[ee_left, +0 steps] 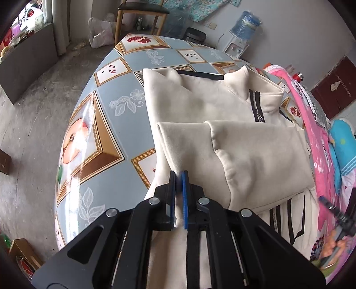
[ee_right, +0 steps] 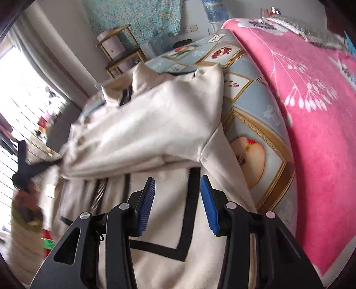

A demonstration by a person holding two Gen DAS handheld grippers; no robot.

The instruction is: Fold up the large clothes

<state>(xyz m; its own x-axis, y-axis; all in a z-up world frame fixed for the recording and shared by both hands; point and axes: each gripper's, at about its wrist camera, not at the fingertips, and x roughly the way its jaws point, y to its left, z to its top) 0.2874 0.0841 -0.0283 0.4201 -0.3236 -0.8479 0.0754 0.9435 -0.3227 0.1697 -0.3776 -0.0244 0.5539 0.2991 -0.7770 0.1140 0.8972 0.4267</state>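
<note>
A cream zip-up jacket [ee_left: 200, 104] with black stripes lies partly folded on the tiled-pattern table [ee_left: 106, 93]. My left gripper [ee_left: 178, 175] is shut on a fold of its cream fabric, holding that edge lifted over the garment's near part. In the right wrist view the jacket [ee_right: 155, 124] is pulled taut towards the left, where the blurred left gripper [ee_right: 22, 164] grips it. My right gripper [ee_right: 177, 181] hovers over the jacket's black-trimmed lower panel, its jaws apart and nothing pinched between the blue pads [ee_right: 148, 200].
A pink blanket [ee_right: 311, 111] covers the table's right side, also visible in the left wrist view as the pink blanket [ee_left: 316, 137]. A wooden chair [ee_left: 140, 13], a plastic bag [ee_left: 100, 31] and a water dispenser [ee_left: 242, 29] stand beyond the table. Boxes sit on the floor [ee_left: 24, 251].
</note>
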